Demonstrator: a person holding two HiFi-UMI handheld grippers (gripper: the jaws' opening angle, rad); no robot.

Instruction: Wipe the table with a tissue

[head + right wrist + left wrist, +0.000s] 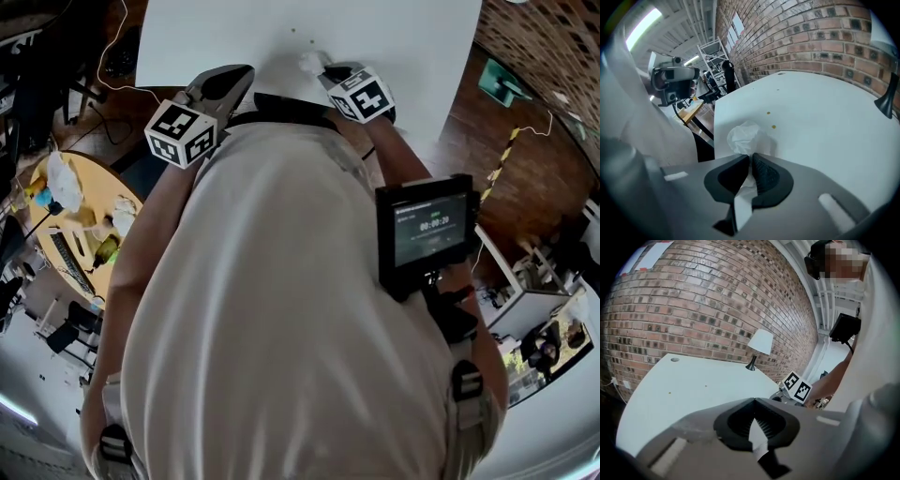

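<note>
- The tissue (744,136), a crumpled white wad, is pinched in the right claw (751,158). Its bulk bulges out past the tips, and a strip of it trails back between the jaws.
- The right claw is closed tight on the tissue and points down at the tabletop (825,117). The wad is near the edge closest to the person; whether it presses on the surface I cannot tell.
- Two small brownish specks (773,126) lie on the white tabletop just beyond the tissue.
- The left claw (753,401) is closed with nothing in it, its tips meeting. It hangs over the near edge of the tabletop, well left of the right claw.
- A lamp (759,345) with a white shade stands at the far side of the tabletop, by the brick wall (693,310).
- A small screen (427,230) hangs at the person's chest.
</note>
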